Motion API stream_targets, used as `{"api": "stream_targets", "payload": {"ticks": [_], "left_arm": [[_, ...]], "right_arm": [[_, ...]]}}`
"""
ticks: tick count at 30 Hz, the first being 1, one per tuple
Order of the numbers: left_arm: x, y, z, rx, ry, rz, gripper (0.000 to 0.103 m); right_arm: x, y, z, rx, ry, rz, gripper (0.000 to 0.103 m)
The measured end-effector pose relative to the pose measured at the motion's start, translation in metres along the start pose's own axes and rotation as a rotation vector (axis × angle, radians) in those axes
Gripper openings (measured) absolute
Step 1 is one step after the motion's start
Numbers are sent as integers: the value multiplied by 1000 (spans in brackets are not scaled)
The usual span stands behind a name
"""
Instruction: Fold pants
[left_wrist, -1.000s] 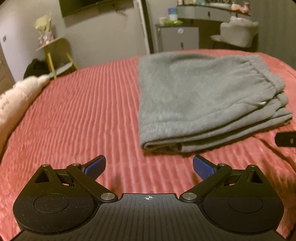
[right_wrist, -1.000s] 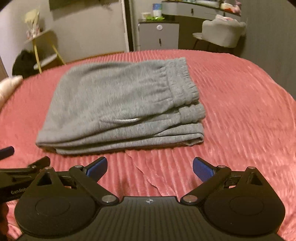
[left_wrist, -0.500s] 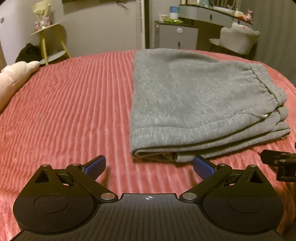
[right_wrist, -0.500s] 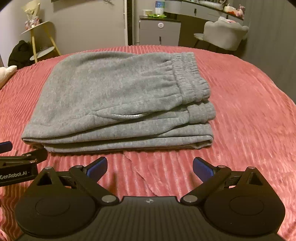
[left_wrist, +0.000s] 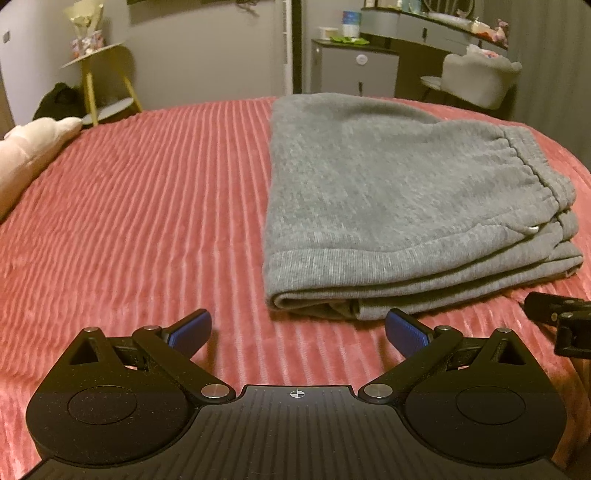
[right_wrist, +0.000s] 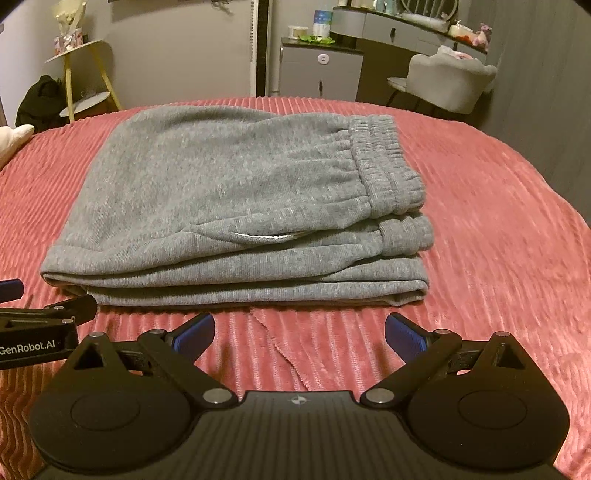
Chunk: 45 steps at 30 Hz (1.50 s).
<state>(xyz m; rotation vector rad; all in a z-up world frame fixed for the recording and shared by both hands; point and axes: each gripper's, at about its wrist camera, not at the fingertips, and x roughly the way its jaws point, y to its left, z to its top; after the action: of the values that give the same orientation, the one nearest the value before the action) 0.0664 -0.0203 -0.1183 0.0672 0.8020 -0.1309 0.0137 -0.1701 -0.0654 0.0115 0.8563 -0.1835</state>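
With both the left gripper (left_wrist: 298, 328) and right gripper (right_wrist: 300, 331) spread wide and empty just short of the pants' (right_wrist: 236, 199) near edge, folded on the bed (left_wrist: 147, 206), a shallow pinch risks catching only the top layer and undoing the stack.

One folded pair of pants (right_wrist: 229, 192), two hand-held grippers, one chair (right_wrist: 450, 83), perhaps one pillow (left_wrist: 26, 155).

A pink ribbed bedspread (right_wrist: 480, 258) covers the bed, a pale pillow (left_wrist: 26, 155) lies at its left edge, and behind stand a yellow-legged side table (right_wrist: 85, 74), a grey cabinet (right_wrist: 319, 72) and a light upholstered chair (right_wrist: 450, 79).
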Motion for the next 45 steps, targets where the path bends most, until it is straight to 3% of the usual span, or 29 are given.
{"api": "stream_targets", "payload": {"ticks": [45], "left_arm": [[-1, 0, -2, -16, 9, 7, 103]], "right_arm": [[-2, -8, 1, 46, -7, 10, 99]]}}
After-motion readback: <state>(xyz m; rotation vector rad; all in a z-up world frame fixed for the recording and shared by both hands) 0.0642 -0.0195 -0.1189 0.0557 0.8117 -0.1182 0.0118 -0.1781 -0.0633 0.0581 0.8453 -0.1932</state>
